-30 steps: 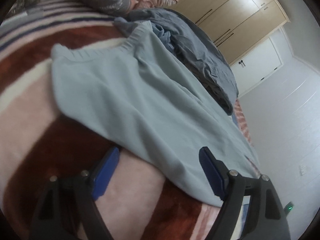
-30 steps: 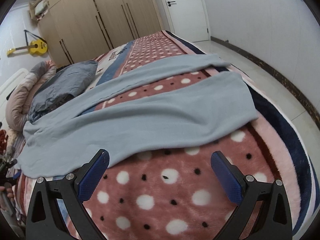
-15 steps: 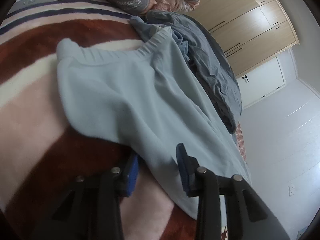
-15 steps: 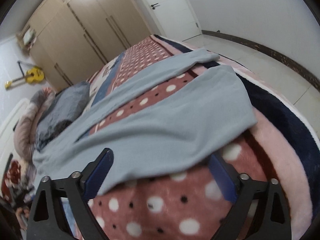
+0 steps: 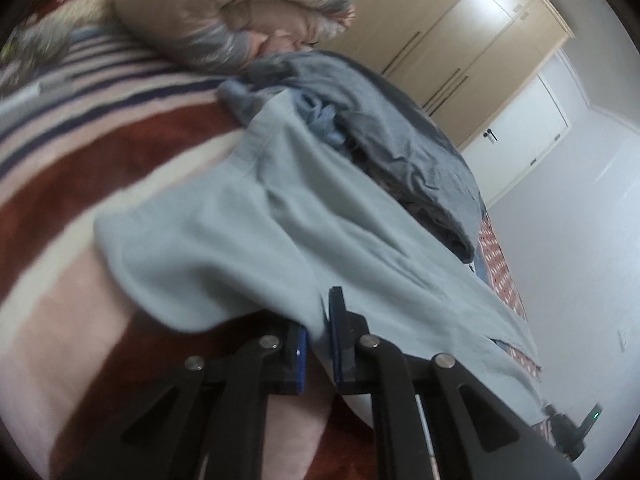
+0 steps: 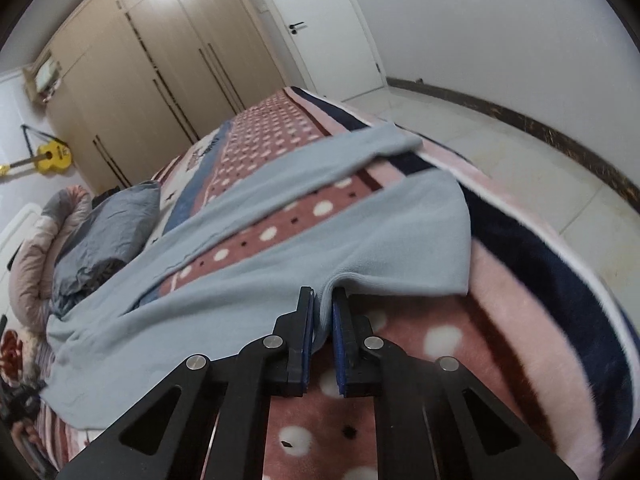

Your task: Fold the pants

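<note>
Light blue pants (image 6: 280, 280) lie spread on the bed with both legs stretched toward the foot end. In the left wrist view the waistband end of the pants (image 5: 240, 236) lies on the striped blanket. My left gripper (image 5: 318, 316) is shut on the near edge of the pants by the waist, and the cloth bunches between its blue pads. My right gripper (image 6: 322, 300) is shut on the near edge of the closer leg, and the cloth puckers upward there. The far leg (image 6: 320, 164) lies flat.
A grey crumpled sheet (image 5: 400, 152) and a rolled duvet (image 5: 224, 12) lie at the head of the bed. The bed edge and tiled floor (image 6: 520, 168) are to the right. Wardrobes (image 6: 160, 80) and a yellow guitar (image 6: 48, 158) stand beyond.
Both grippers moved forward onto the near edge of the pants and closed on it. The cloth now bunches between the pads of each.
</note>
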Demonstrator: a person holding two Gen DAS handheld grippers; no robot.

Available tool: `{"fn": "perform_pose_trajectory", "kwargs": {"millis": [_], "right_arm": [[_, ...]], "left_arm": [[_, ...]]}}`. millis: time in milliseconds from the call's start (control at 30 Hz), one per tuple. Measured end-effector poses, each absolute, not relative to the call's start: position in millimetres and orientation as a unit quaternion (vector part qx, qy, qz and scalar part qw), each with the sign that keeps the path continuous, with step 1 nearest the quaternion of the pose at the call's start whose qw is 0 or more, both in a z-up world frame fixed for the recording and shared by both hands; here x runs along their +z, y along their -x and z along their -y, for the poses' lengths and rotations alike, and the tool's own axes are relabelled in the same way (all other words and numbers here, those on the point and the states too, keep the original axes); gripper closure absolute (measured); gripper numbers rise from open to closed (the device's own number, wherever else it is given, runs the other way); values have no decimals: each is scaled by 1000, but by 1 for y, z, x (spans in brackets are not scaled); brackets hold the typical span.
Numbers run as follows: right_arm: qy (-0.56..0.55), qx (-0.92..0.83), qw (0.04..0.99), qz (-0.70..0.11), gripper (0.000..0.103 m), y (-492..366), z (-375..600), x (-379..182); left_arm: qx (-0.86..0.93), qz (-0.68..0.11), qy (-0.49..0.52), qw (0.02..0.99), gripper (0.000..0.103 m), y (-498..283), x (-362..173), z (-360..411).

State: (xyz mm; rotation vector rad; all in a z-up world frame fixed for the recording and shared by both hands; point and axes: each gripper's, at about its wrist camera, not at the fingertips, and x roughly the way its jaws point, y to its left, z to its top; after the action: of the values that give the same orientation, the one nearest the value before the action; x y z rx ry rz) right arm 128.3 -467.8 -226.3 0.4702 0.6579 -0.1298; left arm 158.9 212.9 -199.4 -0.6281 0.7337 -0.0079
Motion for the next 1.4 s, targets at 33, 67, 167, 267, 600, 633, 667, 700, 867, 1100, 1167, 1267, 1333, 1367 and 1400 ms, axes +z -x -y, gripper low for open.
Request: {"fn": "perform_pose_trajectory", "kwargs": {"millis": [33, 67, 167, 267, 600, 633, 667, 700, 867, 1100, 1167, 1267, 1333, 1367, 1400], "right_arm": [[-225, -61, 917, -324, 100, -131, 468, -224], [-222, -60, 915, -333, 100, -135, 468, -223], [-215, -57, 917, -333, 100, -136, 469, -219], [-218, -51, 919, -324, 100, -134, 470, -209], [-226, -36, 918, -322, 101, -148, 481, -180], [-223, -35, 919, -324, 101, -153, 481, -177], [-218, -34, 919, -327, 101, -159, 481, -174], [-213, -33, 919, -330, 101, -164, 481, -171], [-212, -32, 909, -357, 101, -167, 482, -175], [-236, -50, 896, -373, 101, -125, 484, -215], [-240, -56, 894, -374, 98, -118, 486, -227], [-262, -56, 889, -371, 97, -109, 489, -239], [-276, -54, 886, -367, 78, -103, 488, -244], [-289, -45, 885, -361, 72, -100, 487, -247], [-297, -40, 885, -356, 66, -99, 488, -249]], "left_arm": [[-8, -354, 299, 886, 96, -162, -196, -212], [-10, -354, 301, 885, 96, -164, -193, -212], [-7, -351, 292, 890, 98, -168, -185, -211], [-6, -347, 280, 895, 98, -169, -174, -211], [-7, -343, 226, 912, 98, -196, -135, -197], [-7, -346, 219, 912, 98, -202, -132, -195], [-9, -349, 218, 911, 98, -208, -131, -195], [-11, -352, 221, 910, 98, -212, -131, -196], [-5, -359, 228, 905, 98, -207, -139, -202], [0, -392, 266, 881, 97, -163, -185, -207], [4, -405, 279, 871, 90, -156, -203, -209], [0, -412, 299, 861, 59, -148, -220, -208], [-12, -405, 317, 858, 39, -144, -226, -207], [-15, -402, 324, 856, 33, -144, -229, -208], [-19, -401, 336, 852, 31, -144, -232, -208]]}}
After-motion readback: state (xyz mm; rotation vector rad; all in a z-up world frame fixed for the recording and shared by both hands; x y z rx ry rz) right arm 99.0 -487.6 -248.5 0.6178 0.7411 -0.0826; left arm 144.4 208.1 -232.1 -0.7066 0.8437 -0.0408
